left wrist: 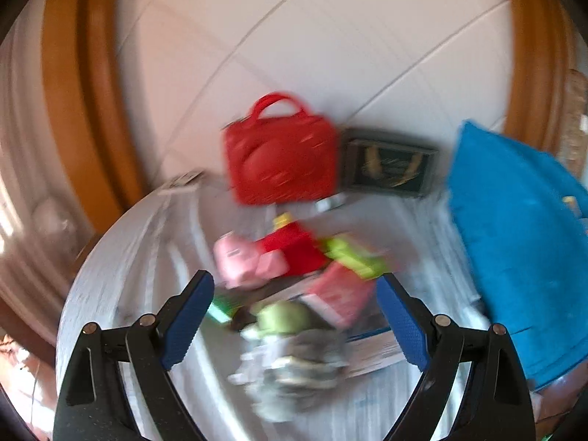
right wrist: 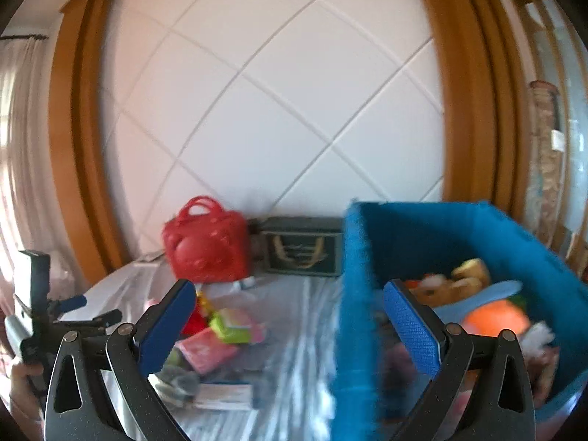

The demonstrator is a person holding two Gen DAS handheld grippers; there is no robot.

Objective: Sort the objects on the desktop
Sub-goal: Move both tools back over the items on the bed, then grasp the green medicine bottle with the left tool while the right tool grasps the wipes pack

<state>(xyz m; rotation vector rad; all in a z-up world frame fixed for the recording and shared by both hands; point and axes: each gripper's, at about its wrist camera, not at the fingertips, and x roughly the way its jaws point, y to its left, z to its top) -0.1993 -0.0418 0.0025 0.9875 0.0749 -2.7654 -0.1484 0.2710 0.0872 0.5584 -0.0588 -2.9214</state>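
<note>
Both grippers, left gripper (left wrist: 296, 325) and right gripper (right wrist: 290, 325), gape empty.

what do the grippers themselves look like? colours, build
Both match: the left gripper and right gripper have black, speckled plastic linkage arms with silver pivot pins and triangular cut-outs. The fingers carry blue textured pads. No cables or markings show. In the right wrist view the left gripper has a black handle.
</note>
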